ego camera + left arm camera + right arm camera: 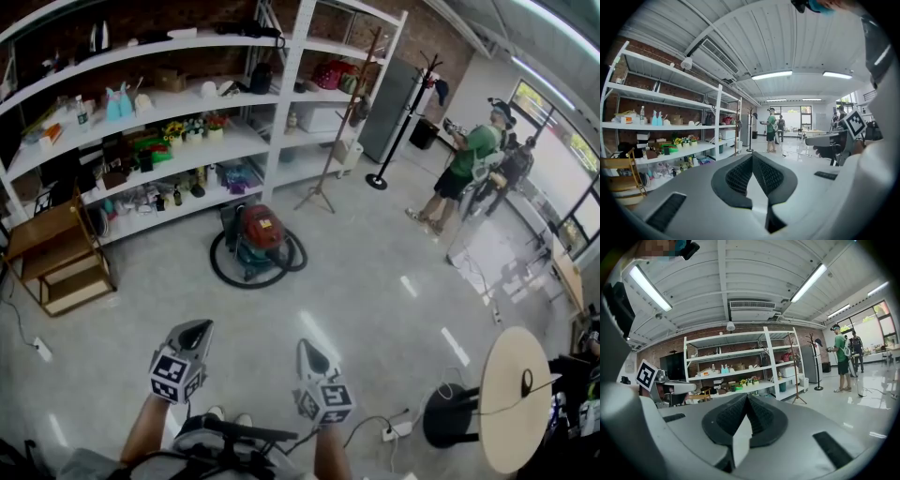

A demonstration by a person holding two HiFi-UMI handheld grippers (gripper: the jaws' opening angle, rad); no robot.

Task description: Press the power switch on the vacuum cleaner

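A red and teal vacuum cleaner (257, 240) stands on the floor in front of the shelves, its black hose looped round it. Both grippers are far from it, held close to my body at the bottom of the head view. My left gripper (196, 330) is shut, tips touching, with nothing between them (752, 156). My right gripper (307, 349) is also shut and empty (746, 396). Neither gripper view shows the vacuum cleaner; both look out level across the room.
White shelving (178, 122) full of small items lines the back wall. A wooden chair (58, 253) stands at the left, a coat stand (403, 117) and a tripod (323, 183) behind the vacuum cleaner. Two people (473, 164) stand far right. A round table (514, 398) and stool (450, 414) are near right.
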